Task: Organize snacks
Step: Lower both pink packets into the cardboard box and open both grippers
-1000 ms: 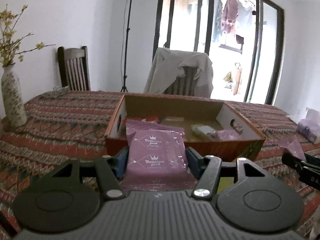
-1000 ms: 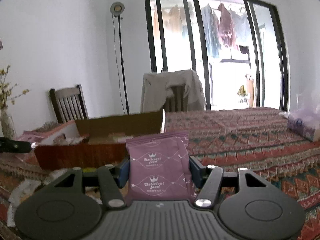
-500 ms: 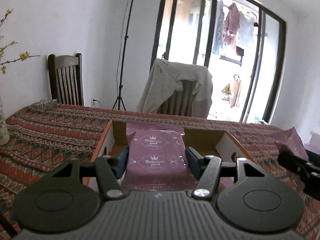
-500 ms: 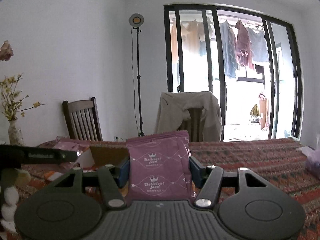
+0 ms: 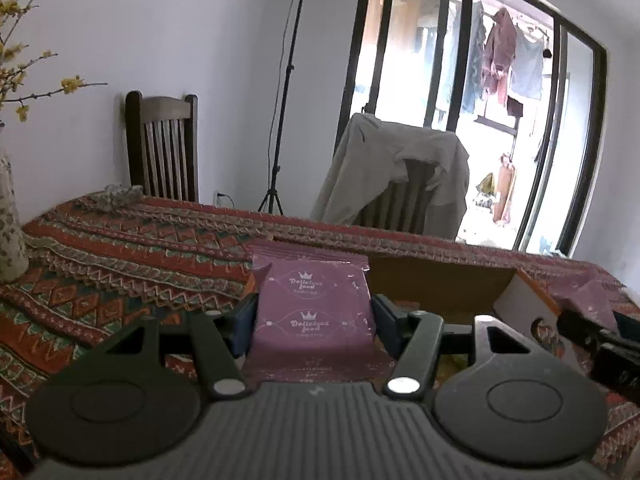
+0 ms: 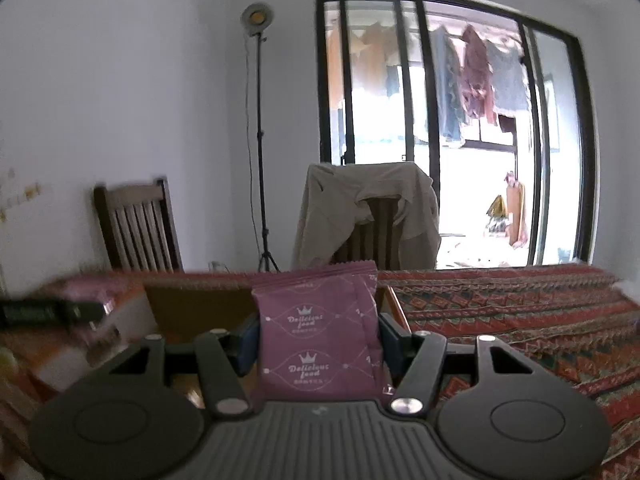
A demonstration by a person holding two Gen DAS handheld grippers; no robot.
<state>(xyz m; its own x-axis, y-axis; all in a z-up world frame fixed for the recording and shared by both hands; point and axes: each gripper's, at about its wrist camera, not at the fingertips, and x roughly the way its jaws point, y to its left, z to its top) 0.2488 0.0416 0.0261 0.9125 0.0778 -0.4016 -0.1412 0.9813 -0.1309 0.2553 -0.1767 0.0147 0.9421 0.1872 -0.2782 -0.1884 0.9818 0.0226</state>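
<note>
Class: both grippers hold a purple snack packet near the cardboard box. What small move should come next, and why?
Probably lower the left gripper and release its purple packet into the cardboard box: the open box lies directly ahead and below it.

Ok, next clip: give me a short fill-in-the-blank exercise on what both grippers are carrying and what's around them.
1. The left gripper is shut on a ____ snack packet.
2. The right gripper holds a snack packet printed "Delicious ____".
3. A beige jacket hangs over a ____.
4. Behind both packets sits an open cardboard ____.

Missing words: purple; food; chair; box
</note>
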